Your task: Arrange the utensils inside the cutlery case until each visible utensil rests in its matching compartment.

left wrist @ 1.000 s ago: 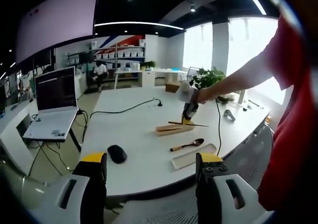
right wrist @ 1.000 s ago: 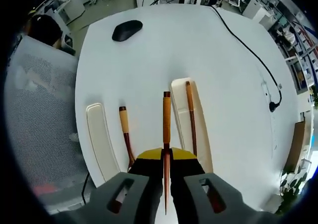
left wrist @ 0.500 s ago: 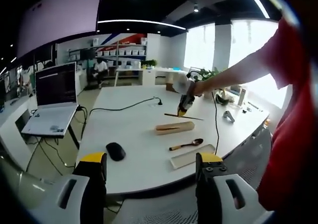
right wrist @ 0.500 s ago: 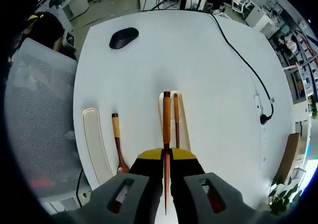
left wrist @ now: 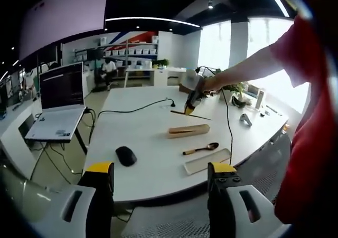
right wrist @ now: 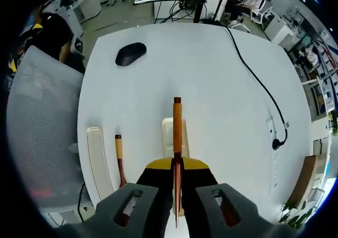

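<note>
Wooden chopstick (right wrist: 177,137) above cutlery case (right wrist: 168,135)

A black mouse (left wrist: 125,155) sits on the white table (left wrist: 137,127). A black cable (left wrist: 132,111) runs across the table. An open laptop (left wrist: 57,106) stands on a side stand. A green plant (left wrist: 236,88) is by the window. A grey mesh chair (right wrist: 37,116) is beside the table.
</note>
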Available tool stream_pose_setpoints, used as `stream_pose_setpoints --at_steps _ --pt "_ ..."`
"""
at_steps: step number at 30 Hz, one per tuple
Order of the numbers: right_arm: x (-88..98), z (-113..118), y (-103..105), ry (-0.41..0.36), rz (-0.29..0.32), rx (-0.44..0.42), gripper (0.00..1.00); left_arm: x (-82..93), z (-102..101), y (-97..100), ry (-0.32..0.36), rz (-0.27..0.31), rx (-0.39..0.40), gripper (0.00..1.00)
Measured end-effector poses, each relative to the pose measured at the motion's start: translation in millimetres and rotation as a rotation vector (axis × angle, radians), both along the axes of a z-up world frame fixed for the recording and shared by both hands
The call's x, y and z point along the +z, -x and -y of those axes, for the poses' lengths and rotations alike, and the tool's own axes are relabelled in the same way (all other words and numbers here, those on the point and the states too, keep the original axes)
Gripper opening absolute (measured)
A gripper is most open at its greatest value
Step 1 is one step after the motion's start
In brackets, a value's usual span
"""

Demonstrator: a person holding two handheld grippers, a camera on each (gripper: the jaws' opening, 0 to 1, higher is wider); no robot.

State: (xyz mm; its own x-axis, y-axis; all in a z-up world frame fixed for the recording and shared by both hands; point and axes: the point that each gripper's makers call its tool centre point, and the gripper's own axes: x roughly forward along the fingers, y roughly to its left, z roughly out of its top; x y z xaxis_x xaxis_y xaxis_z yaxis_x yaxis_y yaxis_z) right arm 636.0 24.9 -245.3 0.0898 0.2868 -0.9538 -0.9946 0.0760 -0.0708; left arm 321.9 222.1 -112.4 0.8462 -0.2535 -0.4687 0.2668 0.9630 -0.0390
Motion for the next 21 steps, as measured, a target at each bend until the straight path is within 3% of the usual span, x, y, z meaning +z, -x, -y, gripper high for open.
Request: stream_pose_setpoints --at_steps 11,16,19,21 --pt "-9.3 3 2 0.000 0.016 0.013 0.00 1.2 1 -3.4 0.005 0.002 -0.005 0.74" --pt "-18.5 0 1 -0.017 0.086 0.072 0.00 -0.3 2 -2.8 0.000 -0.009 -0.013 0.74" --pt "-25.3 0 7 -0.021 0.039 0.046 0.00 1.8 1 -3.4 -0.006 -0.007 -0.017 0.74" --pt "-28.2 -1 5 -0.013 0.072 0.072 0.00 2.7 -1 -4.0 -0.006 -0.007 -0.013 0.74"
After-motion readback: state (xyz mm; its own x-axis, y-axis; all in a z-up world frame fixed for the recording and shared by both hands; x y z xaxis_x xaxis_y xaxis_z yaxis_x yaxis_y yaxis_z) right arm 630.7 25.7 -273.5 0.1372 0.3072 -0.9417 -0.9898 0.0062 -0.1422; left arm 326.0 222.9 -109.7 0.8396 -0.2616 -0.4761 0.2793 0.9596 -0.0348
